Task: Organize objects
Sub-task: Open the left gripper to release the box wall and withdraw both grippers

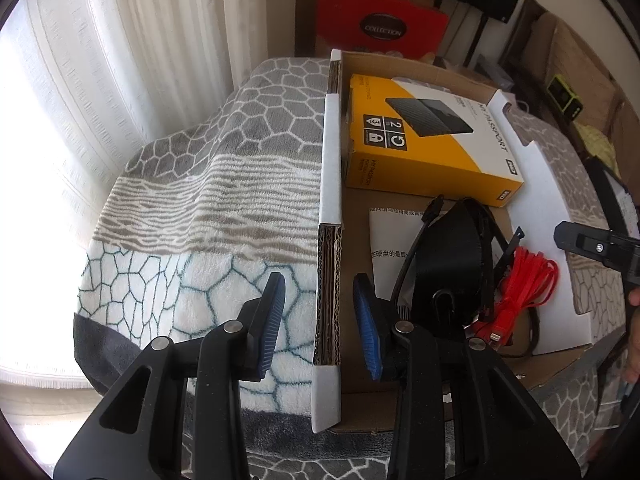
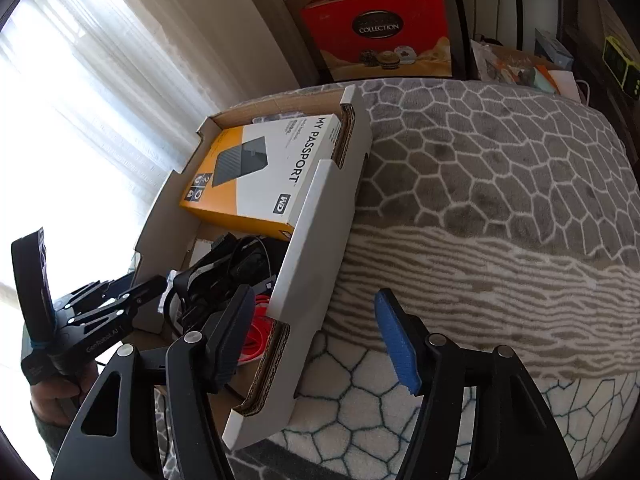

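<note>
The cardboard box (image 1: 326,208) lies open on a patterned blanket (image 1: 192,184). The left gripper (image 1: 320,320) straddles the box's left wall; its blue pads (image 1: 274,320) stand apart, one outside the wall and one inside, neither pressing on the cardboard. The right gripper (image 2: 316,340) straddles the opposite wall (image 2: 316,224) in the same manner — its jaws are wide apart and clear of the cardboard, one finger inside the box and one over the blanket.

Box contents:
- A yellow-and-white WD My Passport carton (image 1: 432,140) lies flat in the far half, close against the left wall.
- A black strap bundle (image 1: 448,256) occupies the near half, resting on a printed leaflet (image 1: 390,240).
- A coiled red cable (image 1: 528,284) lies beside the strap, toward the right wall.

Edges and clearance: both side walls show raw corrugated ends where the white outer skin is cut away. The blanket is open and unobstructed on the outer side of each wall. Inside, the strap and cable crowd the inner finger of each gripper.

Surroundings: white curtains (image 1: 120,60) hang on the window side. A red "Collection" gift box (image 2: 380,32) stands beyond the far end of the blanket, and a lime-green device (image 2: 624,68) sits farther right.
</note>
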Motion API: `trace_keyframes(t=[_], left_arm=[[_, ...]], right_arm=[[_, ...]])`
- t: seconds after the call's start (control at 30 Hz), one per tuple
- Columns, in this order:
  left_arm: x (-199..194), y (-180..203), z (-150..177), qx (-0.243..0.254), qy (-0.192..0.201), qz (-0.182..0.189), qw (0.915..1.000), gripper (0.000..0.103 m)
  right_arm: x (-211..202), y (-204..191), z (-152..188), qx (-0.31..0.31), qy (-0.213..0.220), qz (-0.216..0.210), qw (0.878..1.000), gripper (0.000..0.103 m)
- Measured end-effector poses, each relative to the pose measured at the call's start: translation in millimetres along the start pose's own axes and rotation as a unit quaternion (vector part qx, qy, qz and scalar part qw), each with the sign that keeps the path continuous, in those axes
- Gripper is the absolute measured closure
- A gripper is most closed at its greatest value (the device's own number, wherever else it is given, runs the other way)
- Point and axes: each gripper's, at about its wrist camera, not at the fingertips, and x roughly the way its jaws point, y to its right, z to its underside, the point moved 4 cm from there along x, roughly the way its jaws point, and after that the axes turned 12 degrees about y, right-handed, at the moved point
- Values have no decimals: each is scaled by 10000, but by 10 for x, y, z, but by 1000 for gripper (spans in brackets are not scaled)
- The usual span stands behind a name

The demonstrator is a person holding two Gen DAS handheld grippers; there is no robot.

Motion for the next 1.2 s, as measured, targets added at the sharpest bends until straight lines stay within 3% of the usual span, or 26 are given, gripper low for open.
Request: trace_keyframes(t=[0.13, 0.2, 0.4, 0.63, 0.97, 1.2], left_arm=[[80, 40, 14, -67, -124, 268, 9995, 87], [75, 64, 14, -13, -100, 210, 9997, 87], [-62, 149, -15, 0, 105, 307, 9995, 89], [-182, 532, -134, 269, 253, 556, 9978, 88], [-150, 1227, -115, 618, 231, 858, 9941, 87], [-69, 1430, 7, 709, 101, 901, 9934, 87]], right_arm=[[102, -49, 27, 10, -102, -46, 9999, 67], [117, -52, 20, 92, -143, -125, 9998, 76], [45, -52, 17, -148, -19, 110, 9998, 79], [-246, 189, -60, -139, 172, 398, 9990, 80], [-687, 730, 9, 164, 381, 770, 9962, 81], [-752, 920, 197, 268, 369, 922, 9947, 81]])
